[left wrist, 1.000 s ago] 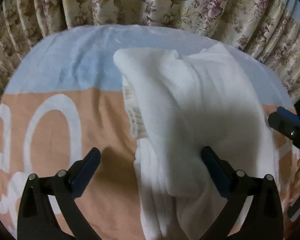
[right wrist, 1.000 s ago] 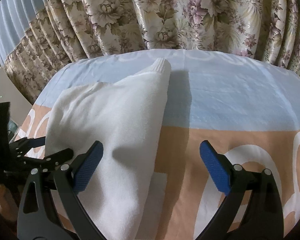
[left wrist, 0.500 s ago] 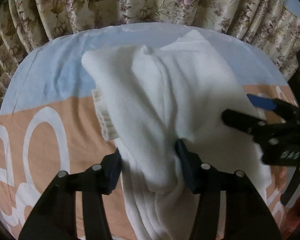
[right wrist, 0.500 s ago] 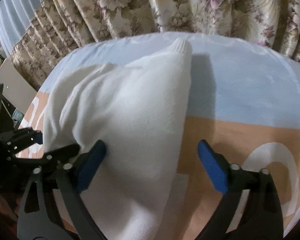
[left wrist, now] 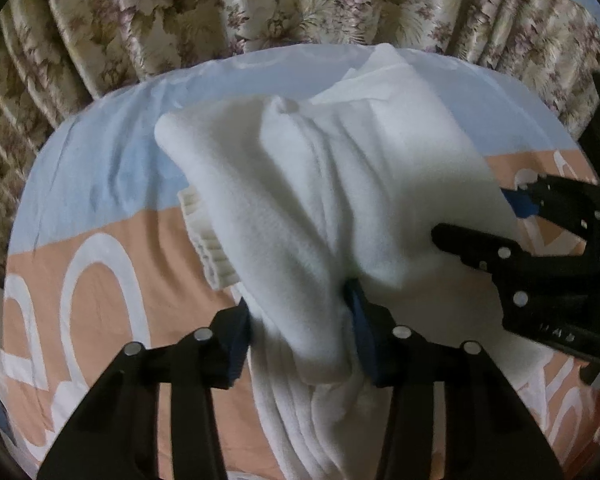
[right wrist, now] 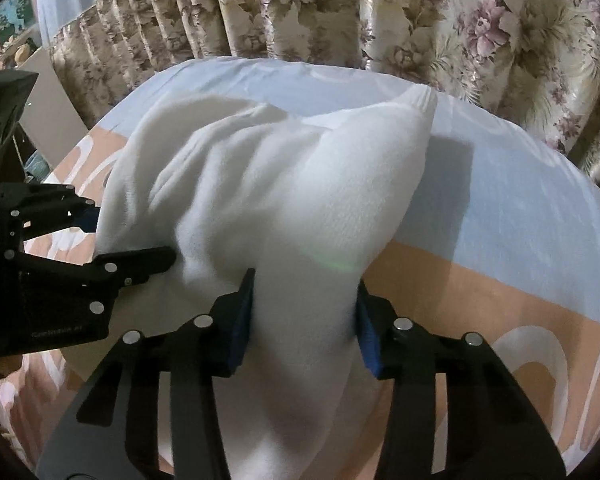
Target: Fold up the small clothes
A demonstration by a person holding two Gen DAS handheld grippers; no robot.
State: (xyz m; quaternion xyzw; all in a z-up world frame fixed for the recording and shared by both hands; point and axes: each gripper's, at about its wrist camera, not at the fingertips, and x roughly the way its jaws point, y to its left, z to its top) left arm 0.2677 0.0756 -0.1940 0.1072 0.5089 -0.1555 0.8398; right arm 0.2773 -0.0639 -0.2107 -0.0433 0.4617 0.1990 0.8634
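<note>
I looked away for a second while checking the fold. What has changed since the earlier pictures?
Both grippers have closed in: the left gripper and right gripper, wide open a second ago, now pinch bunched folds of the white garment, jaws still closing. The garment has puckered between them. The bedsheet and curtain are unchanged.
</note>
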